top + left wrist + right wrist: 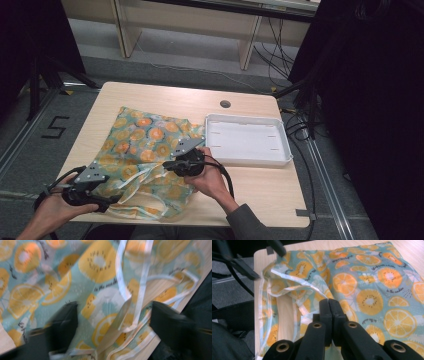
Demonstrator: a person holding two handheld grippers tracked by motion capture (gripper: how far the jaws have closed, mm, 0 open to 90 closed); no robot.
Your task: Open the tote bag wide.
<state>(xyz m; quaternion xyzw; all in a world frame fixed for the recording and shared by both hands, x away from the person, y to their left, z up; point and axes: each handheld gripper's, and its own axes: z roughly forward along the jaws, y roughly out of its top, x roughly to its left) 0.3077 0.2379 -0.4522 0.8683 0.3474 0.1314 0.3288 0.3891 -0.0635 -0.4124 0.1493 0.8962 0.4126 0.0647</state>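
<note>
So the right gripper [329, 312] has its fingers [325, 315] clamped tight together, and it looks like they're pinching a fold of the fruit-print bag [145, 145] right at the tips. The left gripper [112, 322] has its fingers [63, 322] spread apart, released, straddling the bag's white straps [140, 297] without pressing on them. In the high view the right gripper [172, 164] sits at about 3 o'clock of the bag, the left gripper [107, 200] down at 7 o'clock by the near edge. The bag lies flat on the left half of the worktop [260, 190]. A white tray [247, 160] sits just beside it at 3 o'clock.
</note>
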